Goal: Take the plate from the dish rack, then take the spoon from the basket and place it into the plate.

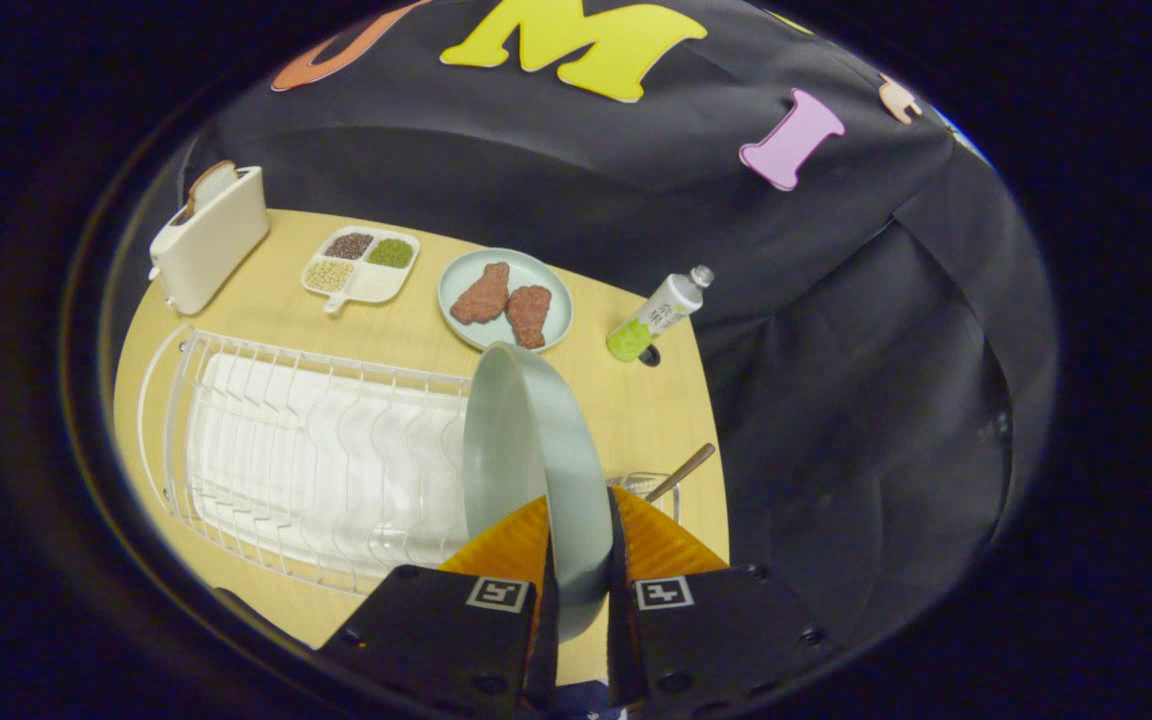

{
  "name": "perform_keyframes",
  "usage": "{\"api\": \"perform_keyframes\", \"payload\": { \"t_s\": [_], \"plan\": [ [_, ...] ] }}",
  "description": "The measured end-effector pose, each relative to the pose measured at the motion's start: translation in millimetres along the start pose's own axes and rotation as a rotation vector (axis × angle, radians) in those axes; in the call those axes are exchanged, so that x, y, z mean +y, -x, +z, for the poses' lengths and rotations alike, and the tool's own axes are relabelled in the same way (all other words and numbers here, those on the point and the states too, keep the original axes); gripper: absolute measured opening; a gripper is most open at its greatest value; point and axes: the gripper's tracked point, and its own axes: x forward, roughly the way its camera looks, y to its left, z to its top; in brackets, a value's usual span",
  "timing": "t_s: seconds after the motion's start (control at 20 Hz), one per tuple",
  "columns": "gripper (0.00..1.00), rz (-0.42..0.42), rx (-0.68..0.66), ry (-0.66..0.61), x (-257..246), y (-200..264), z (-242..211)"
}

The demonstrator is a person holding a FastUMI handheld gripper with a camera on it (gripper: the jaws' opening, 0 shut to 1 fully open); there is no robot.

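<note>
A pale green plate (536,440) stands on edge between my fingers, and my gripper (578,530) is shut on its rim. The plate is held up above the right end of the white wire dish rack (306,460), which lies just ahead and to the left of the fingers. To the right of the plate a wire basket (651,485) peeks out behind my right finger, with a wooden spoon handle (684,470) sticking up out of it. The spoon's bowl is hidden.
Beyond the rack on the wooden table (626,400) stand a white toaster (208,238), a divided tray of grains (361,265), a plate with two pieces of meat (506,298) and a tilted bottle (658,312). The black cloth wall rises behind and right.
</note>
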Motion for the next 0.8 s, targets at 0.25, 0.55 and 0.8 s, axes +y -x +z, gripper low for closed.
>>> {"api": "perform_keyframes", "payload": {
  "t_s": [0.25, 0.55, 0.8],
  "plan": [
    [0.25, 0.079, -0.078, 0.018, 5, 50, -30],
    [0.25, 0.3, -0.106, -0.039, 50, 69, -122],
    [0.25, 0.515, -0.061, -0.083, 103, 55, -192]
  ]
}}
